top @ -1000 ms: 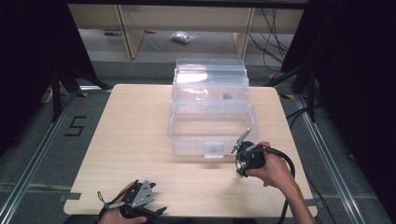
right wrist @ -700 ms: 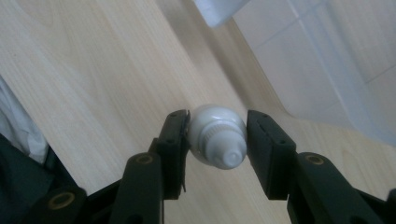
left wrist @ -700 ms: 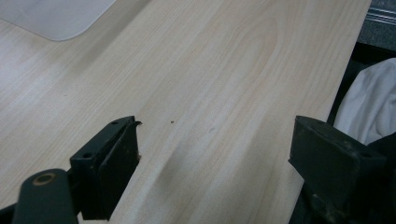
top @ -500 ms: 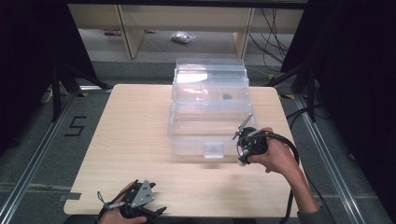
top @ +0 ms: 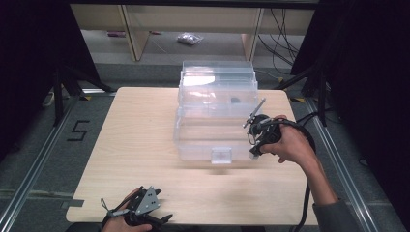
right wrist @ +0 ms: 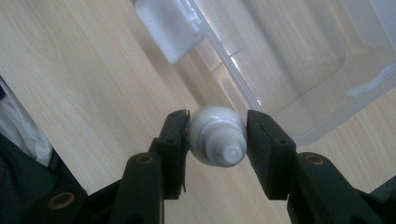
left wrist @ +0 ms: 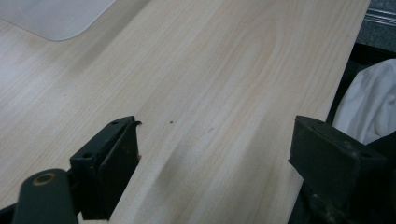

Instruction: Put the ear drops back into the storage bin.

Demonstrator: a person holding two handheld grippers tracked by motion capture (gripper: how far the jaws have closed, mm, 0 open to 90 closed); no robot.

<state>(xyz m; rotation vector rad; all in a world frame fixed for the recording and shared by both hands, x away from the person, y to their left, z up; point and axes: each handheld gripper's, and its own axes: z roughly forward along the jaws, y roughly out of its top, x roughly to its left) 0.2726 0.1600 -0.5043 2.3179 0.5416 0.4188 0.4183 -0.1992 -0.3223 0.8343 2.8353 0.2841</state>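
A clear plastic storage box (top: 215,113) with a front latch (top: 221,155) stands open in the middle of the wooden table (top: 130,145). My right gripper (top: 253,145) hovers at the box's right front corner, shut on a small white ridged cap-like object (right wrist: 218,141). In the right gripper view the clear box (right wrist: 299,70) and its latch (right wrist: 170,28) lie just beyond the jaws. My left gripper (top: 162,220) rests at the table's near edge, its jaws wide open over bare wood (left wrist: 210,93) with nothing between them.
A small dark item (top: 235,101) lies inside the box's far section. Shelving (top: 193,19) and a bagged item (top: 189,38) sit on the floor behind the table. Cables (top: 309,145) trail from the right gripper. White cloth (left wrist: 364,107) shows past the table edge.
My right gripper has risen and moved toward the box's right front corner, carrying the white object. The left gripper has stayed put.
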